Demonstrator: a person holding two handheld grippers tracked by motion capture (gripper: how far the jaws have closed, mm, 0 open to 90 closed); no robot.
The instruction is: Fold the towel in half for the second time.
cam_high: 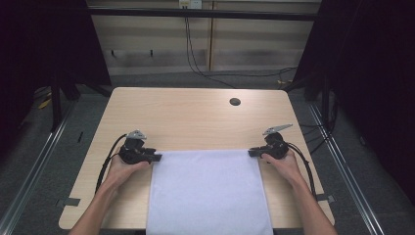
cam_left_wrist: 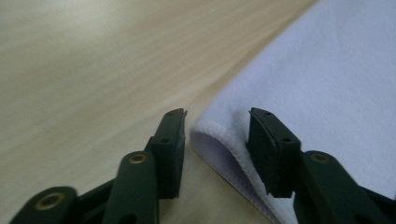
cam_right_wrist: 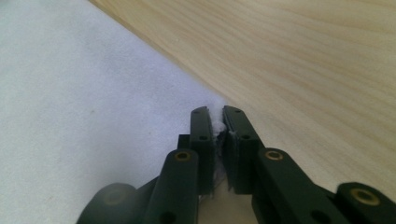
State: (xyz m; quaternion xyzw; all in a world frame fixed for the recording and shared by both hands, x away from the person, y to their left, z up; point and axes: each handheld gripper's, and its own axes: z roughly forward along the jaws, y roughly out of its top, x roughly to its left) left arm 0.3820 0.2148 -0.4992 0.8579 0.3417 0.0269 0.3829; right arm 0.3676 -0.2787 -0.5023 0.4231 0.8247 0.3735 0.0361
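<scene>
A white cloth [cam_high: 208,191] lies flat on the wooden table [cam_high: 195,117] and hangs over the near edge. My left gripper [cam_high: 155,157] rests at the cloth's far left corner. In the left gripper view its jaws stand open around that slightly raised corner of the cloth [cam_left_wrist: 219,135], and the left gripper [cam_left_wrist: 217,123] does not pinch it. My right gripper [cam_high: 251,152] sits at the far right corner. The right gripper [cam_right_wrist: 217,116] is shut on that corner of the cloth [cam_right_wrist: 93,107], with white fabric squeezed between the jaws.
A dark round hole [cam_high: 235,102] sits in the table's far right part. Cables [cam_high: 195,63] run along the floor behind the table. Dark curtains stand at both sides.
</scene>
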